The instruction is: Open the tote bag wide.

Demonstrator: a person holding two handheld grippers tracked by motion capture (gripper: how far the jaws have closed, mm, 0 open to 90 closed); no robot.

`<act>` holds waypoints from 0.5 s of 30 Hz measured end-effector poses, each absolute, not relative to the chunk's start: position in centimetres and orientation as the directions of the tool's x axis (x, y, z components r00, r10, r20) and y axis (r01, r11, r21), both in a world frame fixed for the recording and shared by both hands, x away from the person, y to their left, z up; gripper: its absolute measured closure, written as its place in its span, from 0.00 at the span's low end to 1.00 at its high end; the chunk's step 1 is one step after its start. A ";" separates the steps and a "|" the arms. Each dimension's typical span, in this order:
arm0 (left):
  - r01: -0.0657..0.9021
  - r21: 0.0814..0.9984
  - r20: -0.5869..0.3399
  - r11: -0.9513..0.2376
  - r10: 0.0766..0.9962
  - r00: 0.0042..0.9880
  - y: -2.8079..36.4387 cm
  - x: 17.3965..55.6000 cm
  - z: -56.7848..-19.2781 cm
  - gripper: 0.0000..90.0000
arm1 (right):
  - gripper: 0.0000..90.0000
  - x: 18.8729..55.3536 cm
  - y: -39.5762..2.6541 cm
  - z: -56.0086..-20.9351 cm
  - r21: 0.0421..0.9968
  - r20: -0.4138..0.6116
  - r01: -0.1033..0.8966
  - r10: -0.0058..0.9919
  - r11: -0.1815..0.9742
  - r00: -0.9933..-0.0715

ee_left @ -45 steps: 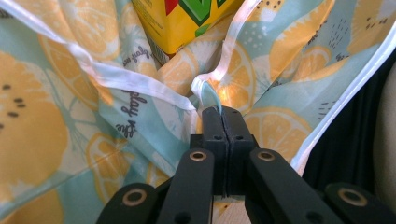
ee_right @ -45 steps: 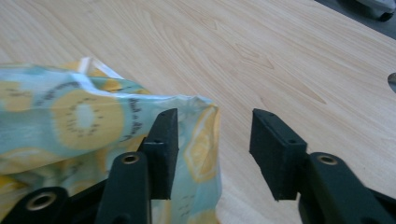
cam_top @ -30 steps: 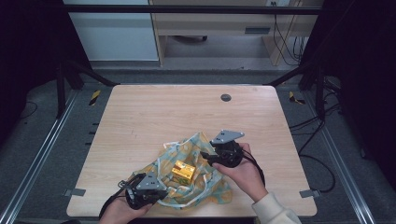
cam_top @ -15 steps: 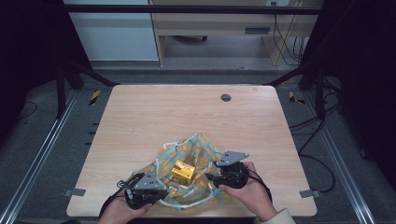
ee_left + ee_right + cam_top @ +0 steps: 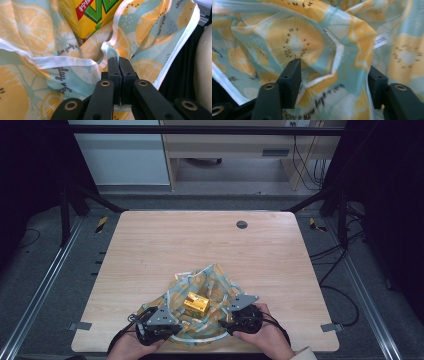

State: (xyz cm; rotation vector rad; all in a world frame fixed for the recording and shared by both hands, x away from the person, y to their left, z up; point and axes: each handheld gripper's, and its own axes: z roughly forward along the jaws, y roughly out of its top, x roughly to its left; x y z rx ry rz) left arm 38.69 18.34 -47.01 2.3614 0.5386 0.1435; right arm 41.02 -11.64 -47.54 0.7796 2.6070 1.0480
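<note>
A crumpled cloth (image 5: 210, 285) printed with orange slices on pale blue lies at the table's front centre. On it rests a yellow drink carton (image 5: 196, 303), whose green and red lettering fills the top of the left gripper view (image 5: 87, 15). My left gripper (image 5: 170, 327) is at the cloth's front left corner and is shut on a white-hemmed fold of the cloth (image 5: 110, 50). My right gripper (image 5: 229, 322) is at the cloth's front right. Its jaws stand wide open with bunched cloth (image 5: 332, 65) lying between them.
The wooden table (image 5: 200, 245) has a small dark round cap (image 5: 242, 224) near its back edge. Metal brackets (image 5: 80, 325) sit at the front corners. Both hands rest at the front edge, and dark floor with cables surrounds the table.
The right gripper has come back from the cloth's far right side to its front right, close to the table's front edge. The left gripper has stayed put.
</note>
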 end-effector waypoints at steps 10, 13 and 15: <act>0.336 0.664 -0.043 -0.668 0.415 0.909 18.3 38.7 -47.0 0.99 | 0.99 40.9 -11.1 -48.0 0.658 -0.015 0.348 0.474 0.667 -0.880; 0.336 0.662 -0.042 -0.670 0.415 0.909 18.3 38.7 -47.0 0.99 | 1.00 40.8 -11.2 -47.8 0.658 -0.020 0.341 0.468 0.672 -0.884; 0.336 0.660 -0.039 -0.672 0.416 0.909 18.3 38.7 -47.0 0.99 | 1.00 40.7 -11.3 -47.7 0.655 -0.017 0.346 0.471 0.672 -0.882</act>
